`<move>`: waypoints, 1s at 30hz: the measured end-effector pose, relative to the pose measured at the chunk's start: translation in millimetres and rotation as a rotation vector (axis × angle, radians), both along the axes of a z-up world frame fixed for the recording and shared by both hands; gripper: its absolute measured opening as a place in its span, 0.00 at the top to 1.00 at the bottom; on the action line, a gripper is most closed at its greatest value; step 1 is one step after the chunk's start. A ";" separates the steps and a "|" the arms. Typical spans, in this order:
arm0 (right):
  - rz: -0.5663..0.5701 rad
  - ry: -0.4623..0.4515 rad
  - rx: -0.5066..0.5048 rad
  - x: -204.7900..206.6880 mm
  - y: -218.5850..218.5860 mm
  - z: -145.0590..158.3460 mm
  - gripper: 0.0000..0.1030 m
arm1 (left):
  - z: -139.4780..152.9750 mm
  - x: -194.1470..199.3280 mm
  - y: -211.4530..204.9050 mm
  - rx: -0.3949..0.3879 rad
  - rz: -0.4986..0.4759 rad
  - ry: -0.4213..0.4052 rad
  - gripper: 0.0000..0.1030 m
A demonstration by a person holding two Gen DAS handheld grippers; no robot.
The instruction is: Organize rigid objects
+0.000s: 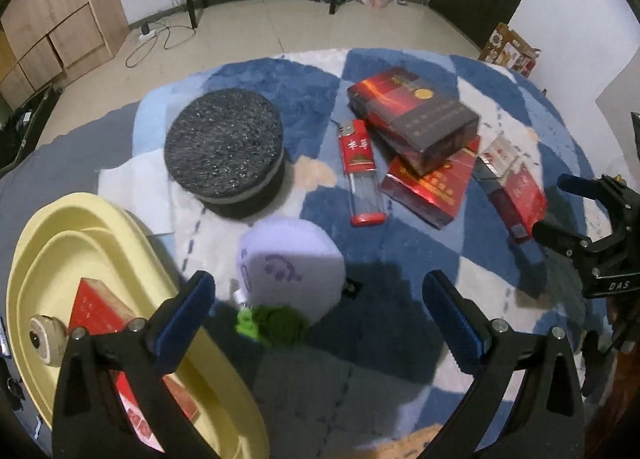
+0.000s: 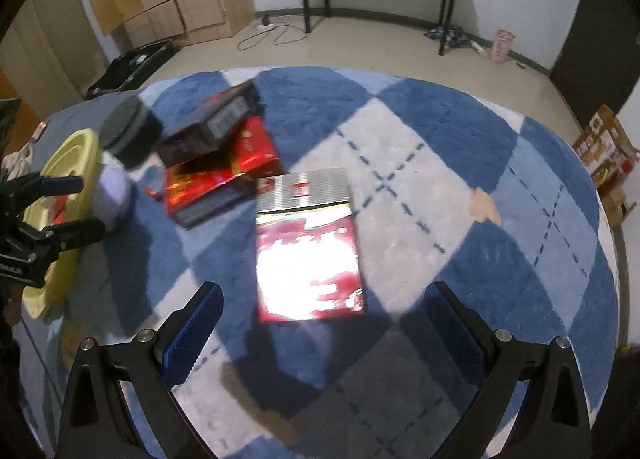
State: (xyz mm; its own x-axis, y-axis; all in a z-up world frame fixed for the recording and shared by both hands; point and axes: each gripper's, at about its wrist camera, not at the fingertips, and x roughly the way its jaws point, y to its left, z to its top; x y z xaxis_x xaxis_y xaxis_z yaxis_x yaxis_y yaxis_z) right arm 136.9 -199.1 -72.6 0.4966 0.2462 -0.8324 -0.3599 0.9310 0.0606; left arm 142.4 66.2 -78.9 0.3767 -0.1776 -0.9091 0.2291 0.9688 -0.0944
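Note:
My left gripper [image 1: 318, 315] is open and empty above a lilac pouch [image 1: 292, 259] with a green tuft. A yellow tray [image 1: 100, 231] at lower left holds a red box [image 1: 100, 307]. On the blue checked rug lie a red lighter [image 1: 360, 175], a dark red carton [image 1: 416, 115] stacked on a red pack [image 1: 432, 187], and a red-and-silver pack [image 1: 512, 183]. My right gripper [image 2: 320, 323] is open and empty just short of that red-and-silver pack [image 2: 308, 243]. The right gripper also shows at the right edge of the left wrist view [image 1: 560, 203].
A black round case [image 1: 226, 151] stands left of the lighter and also shows in the right wrist view [image 2: 130, 131]. The rug [image 2: 440, 187] covers the table. Beyond are the floor, wooden cabinets [image 1: 56, 23], black desk legs and a dark door.

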 end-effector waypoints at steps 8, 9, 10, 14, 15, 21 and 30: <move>-0.003 -0.018 -0.006 26.7 -0.6 -28.8 0.01 | -27.0 3.3 -2.7 0.024 -0.007 0.016 0.01; -0.006 -0.016 -0.005 29.5 0.5 -34.2 0.01 | -27.8 1.9 -4.9 0.041 -0.014 0.002 0.02; -0.003 -0.024 -0.009 31.1 2.1 -38.2 0.02 | -28.6 0.7 -7.0 0.047 -0.021 -0.003 0.03; 0.031 -0.099 -0.042 29.1 9.4 -41.9 0.18 | -29.9 -1.5 -9.2 0.050 0.013 -0.012 0.23; 0.039 -0.117 -0.050 28.2 11.6 -43.2 0.22 | -29.3 -1.9 -7.9 0.058 0.018 -0.022 0.30; 0.070 -0.157 -0.038 23.5 13.5 -42.4 0.46 | -22.2 -5.4 7.4 0.011 0.048 -0.051 0.50; 0.089 -0.177 0.044 6.2 -18.0 -18.7 0.47 | 9.9 -39.4 37.9 -0.072 0.094 -0.102 0.51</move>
